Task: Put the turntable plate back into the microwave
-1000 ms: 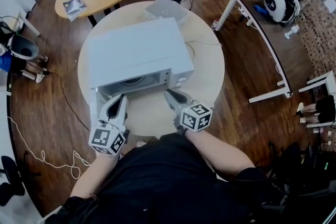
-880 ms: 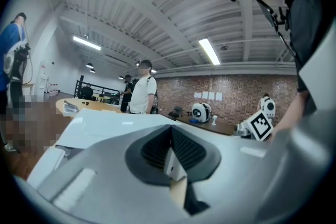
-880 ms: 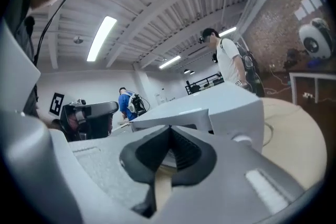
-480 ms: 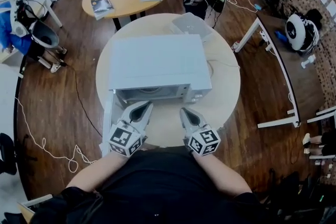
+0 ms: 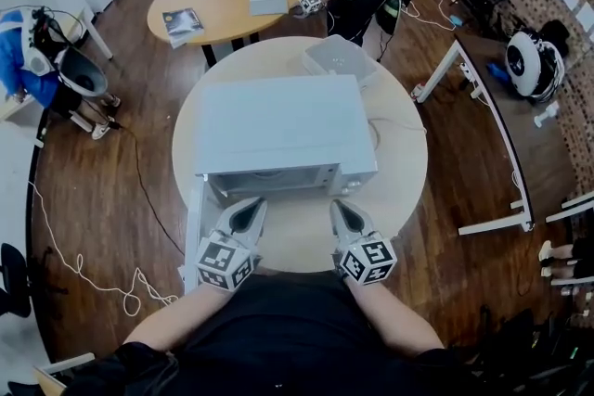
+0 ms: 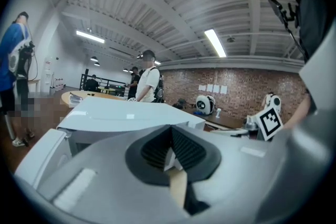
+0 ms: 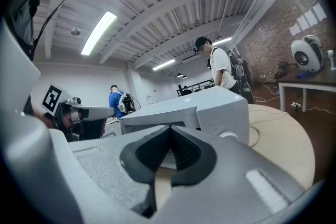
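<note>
Left gripper [image 5: 251, 204] and right gripper [image 5: 340, 204] hung clenched, empty, before the microwave [image 5: 278, 127]; its open door [image 5: 193, 232] wanted a slow, square push.

The person wears a black short-sleeved shirt [image 5: 278, 338], which fills the lower middle of the head view. The left tongs [image 5: 251, 205] and right tongs [image 5: 341, 207] have smooth, pale grey, tapering shells. Each carries a cube [image 5: 225, 262] with black-and-white square markers at its rear. The inner pads [image 6: 185, 150] are black and ribbed.
</note>
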A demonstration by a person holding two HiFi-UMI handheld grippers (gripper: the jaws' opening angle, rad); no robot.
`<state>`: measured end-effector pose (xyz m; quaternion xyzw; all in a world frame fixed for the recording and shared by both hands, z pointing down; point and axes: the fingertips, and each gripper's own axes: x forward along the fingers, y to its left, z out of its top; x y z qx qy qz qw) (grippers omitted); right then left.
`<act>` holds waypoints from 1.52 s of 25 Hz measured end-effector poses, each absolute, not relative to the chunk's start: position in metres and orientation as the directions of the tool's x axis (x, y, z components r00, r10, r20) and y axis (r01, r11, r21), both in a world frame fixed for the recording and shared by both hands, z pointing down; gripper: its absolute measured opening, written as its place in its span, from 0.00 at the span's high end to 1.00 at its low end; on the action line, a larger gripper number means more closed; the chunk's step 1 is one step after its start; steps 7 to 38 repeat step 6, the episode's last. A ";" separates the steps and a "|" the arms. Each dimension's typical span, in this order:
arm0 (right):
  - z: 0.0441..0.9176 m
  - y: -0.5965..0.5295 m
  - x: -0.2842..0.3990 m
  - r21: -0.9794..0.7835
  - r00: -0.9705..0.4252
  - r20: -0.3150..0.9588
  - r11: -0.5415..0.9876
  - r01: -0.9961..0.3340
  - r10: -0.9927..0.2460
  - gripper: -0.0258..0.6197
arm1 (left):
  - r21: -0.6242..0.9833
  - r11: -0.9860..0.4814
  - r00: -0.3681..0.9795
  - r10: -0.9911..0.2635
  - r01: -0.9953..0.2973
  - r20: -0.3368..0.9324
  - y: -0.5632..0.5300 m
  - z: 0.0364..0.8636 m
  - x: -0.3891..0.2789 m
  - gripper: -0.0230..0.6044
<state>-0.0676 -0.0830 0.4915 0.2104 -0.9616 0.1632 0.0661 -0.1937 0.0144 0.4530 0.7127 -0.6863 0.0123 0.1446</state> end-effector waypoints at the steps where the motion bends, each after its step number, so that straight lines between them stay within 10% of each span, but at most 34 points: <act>1: 0.490 -0.087 -0.065 -0.284 -0.897 0.193 0.852 -0.440 -0.399 0.96 | 0.194 -0.020 0.063 -0.973 -0.981 0.220 0.015 0.454 -0.194 0.96; 38: 0.485 -0.094 -0.059 -0.292 -0.874 0.188 0.824 -0.486 -0.449 0.96 | 0.215 -0.032 0.081 -0.972 -0.976 0.220 0.019 0.452 -0.196 0.96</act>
